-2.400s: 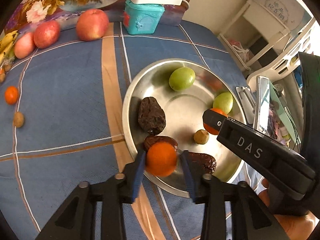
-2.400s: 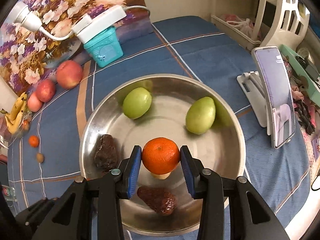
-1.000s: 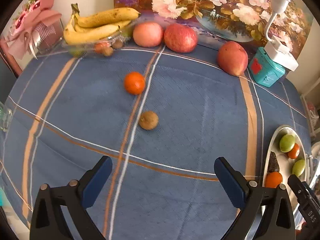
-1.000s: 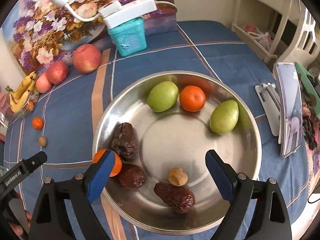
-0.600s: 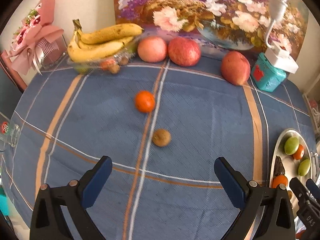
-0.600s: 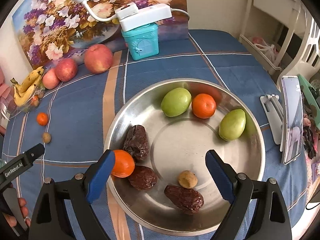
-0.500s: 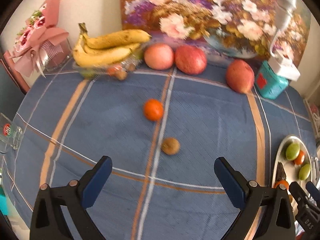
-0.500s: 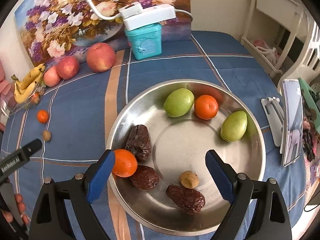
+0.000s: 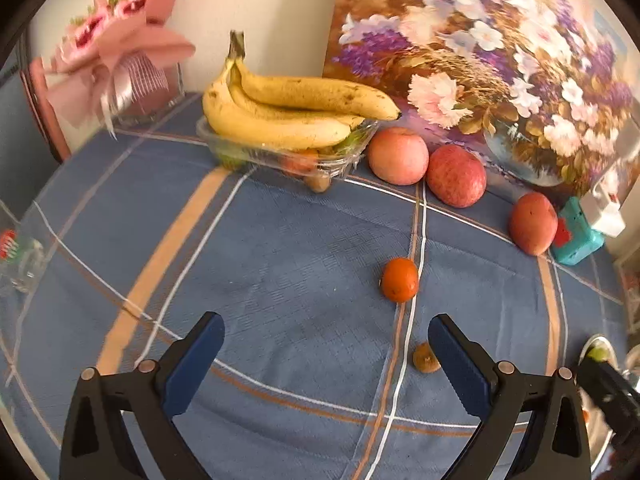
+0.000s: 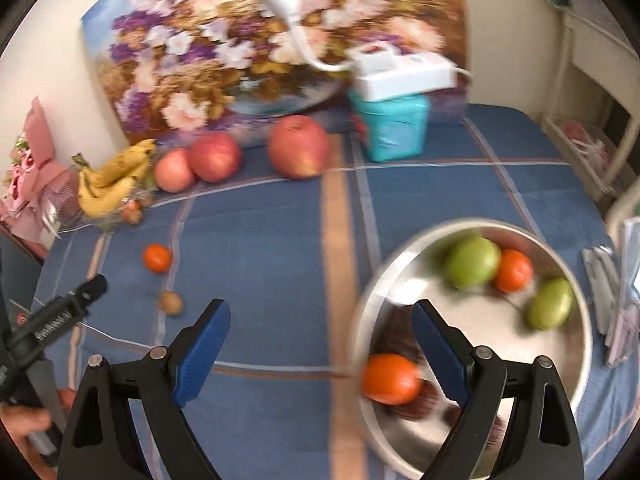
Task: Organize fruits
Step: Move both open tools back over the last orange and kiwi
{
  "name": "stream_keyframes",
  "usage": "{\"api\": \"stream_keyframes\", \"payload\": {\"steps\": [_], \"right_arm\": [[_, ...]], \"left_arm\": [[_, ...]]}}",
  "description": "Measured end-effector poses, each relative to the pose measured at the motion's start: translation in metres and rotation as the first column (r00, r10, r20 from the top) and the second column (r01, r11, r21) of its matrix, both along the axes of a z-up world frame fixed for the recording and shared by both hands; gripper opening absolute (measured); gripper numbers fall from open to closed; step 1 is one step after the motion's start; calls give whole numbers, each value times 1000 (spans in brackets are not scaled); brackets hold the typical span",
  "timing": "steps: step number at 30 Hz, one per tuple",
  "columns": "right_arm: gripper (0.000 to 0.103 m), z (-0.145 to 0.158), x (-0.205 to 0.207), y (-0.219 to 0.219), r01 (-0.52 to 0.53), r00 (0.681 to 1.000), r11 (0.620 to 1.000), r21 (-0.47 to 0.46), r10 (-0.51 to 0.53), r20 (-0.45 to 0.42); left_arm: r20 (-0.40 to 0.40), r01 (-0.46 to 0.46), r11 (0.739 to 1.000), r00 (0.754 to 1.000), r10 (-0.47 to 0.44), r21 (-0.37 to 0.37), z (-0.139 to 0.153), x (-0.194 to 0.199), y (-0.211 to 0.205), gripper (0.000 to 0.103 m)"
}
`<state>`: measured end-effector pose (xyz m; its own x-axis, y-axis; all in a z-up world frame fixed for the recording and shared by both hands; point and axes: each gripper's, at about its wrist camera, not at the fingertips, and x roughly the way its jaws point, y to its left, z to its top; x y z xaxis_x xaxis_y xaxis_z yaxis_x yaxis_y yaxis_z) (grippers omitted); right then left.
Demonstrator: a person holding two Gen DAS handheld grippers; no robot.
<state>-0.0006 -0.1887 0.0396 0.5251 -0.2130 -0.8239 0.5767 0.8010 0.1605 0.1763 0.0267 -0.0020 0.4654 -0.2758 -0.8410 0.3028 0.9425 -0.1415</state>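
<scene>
My left gripper (image 9: 326, 354) is open and empty above the blue cloth. A small orange (image 9: 399, 279) lies just ahead of it, and a small brown fruit (image 9: 426, 357) lies by its right finger. My right gripper (image 10: 320, 344) is open and empty, left of the steel plate (image 10: 576, 280). The plate holds two green fruits (image 10: 472, 262), two oranges (image 10: 390, 378) and dark dates, blurred. The loose orange (image 10: 157, 257) and brown fruit (image 10: 171, 302) also show in the right wrist view.
Bananas (image 9: 280, 112) lie on a clear tray at the back, with three apples (image 9: 456, 176) beside them. A teal box (image 10: 394, 130) with a white power strip stands by the flower painting. A glass (image 9: 20, 256) is at the left edge, a phone stand (image 10: 612, 280) right of the plate.
Both grippers have let go of their oranges into the plate and opened. The left gripper has moved toward the loose orange and brown fruit; the right gripper has swung left off the plate.
</scene>
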Motion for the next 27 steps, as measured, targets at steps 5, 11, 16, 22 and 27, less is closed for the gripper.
{"api": "stream_keyframes", "payload": {"steps": [5, 11, 16, 22, 27], "right_arm": [[92, -8, 49, 27, -96, 995, 994, 57, 96, 18], [92, -38, 100, 59, -177, 984, 982, 67, 179, -23], [84, -64, 121, 72, -211, 975, 976, 57, 214, -55], [58, -88, 135, 82, -271, 958, 960, 71, 276, -79], [42, -88, 140, 86, -316, 946, 948, 44, 318, -59]], "left_arm": [[-33, -14, 1000, 999, 15, 14, -14, 19, 9, 103], [-76, -23, 999, 997, 21, -28, -30, 39, 11, 102], [-135, 10, 987, 990, -31, -160, -41, 51, -3, 100], [-125, 106, 982, 984, -126, -157, -46, 58, -34, 84], [-142, 115, 974, 979, -143, -194, -52, 63, -41, 64]]}}
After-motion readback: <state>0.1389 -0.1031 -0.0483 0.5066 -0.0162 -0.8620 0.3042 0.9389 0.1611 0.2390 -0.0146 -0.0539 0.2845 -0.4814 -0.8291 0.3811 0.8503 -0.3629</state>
